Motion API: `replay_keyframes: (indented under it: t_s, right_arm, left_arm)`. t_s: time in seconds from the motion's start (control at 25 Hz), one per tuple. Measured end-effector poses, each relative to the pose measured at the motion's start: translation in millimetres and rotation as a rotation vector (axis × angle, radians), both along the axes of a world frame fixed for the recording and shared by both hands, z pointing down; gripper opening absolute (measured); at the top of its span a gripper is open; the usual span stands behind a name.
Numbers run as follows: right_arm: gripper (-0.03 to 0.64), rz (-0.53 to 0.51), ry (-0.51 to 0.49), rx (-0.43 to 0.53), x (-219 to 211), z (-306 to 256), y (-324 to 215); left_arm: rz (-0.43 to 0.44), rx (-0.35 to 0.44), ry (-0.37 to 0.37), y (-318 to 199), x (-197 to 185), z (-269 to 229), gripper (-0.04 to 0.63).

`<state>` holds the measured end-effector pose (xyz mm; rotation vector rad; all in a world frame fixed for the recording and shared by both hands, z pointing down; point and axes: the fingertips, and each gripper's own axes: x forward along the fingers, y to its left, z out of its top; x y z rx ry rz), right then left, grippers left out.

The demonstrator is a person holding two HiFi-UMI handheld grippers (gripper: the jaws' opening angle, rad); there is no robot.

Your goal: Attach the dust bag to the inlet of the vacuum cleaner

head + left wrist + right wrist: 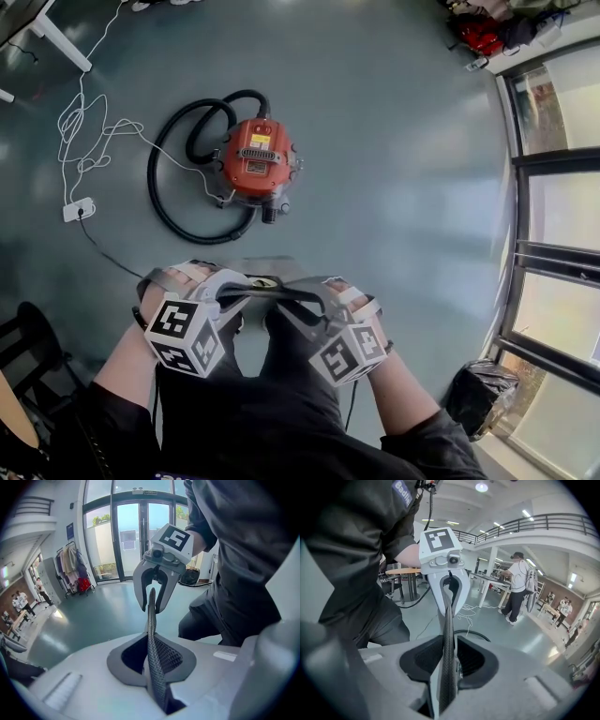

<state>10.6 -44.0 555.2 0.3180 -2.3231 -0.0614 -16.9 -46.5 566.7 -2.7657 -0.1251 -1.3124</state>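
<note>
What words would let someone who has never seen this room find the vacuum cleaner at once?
Start from the wide blue-grey floor in the head view, left of the tall windows. Left of the floor's middle sits the vacuum cleaner, its black hose looped beside it. Its round red body sets it apart from the thin white cable tangled further left.

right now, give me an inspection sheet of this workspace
surface: glossy teal floor
job's things: red vacuum cleaner on the floor, apart from the dust bag held up between both grippers
clutter: black bag by the windows; red bundle in the far corner
grippers: left gripper shut on the dust bag's edge; right gripper jaws apart round that edge
cables: black hose coiled beside the vacuum cleaner; white cable tangled near a power strip
surroundings: windows along one side; person standing by tables
</note>
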Motion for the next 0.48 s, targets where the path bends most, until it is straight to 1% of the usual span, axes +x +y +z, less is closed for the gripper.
replay_keyframes:
  t_s: [0.12, 0.32, 0.48]
  right_arm:
    - [0.084, -0.011, 0.011, 0.014, 3, 19, -2]
    - [0.081, -0.007, -0.001, 0.016, 9, 49, -13]
    - [0.052, -0.018, -0.002, 0.026, 15, 78, -23]
  left_arm:
    - [-0.007, 0.007, 0.008, -4, 3, 15, 0.041]
    - [-0.026, 0.010, 0.019, -13, 8, 45, 0.041]
    - [-0.030, 0.009, 0.032, -19, 13, 73, 0.041]
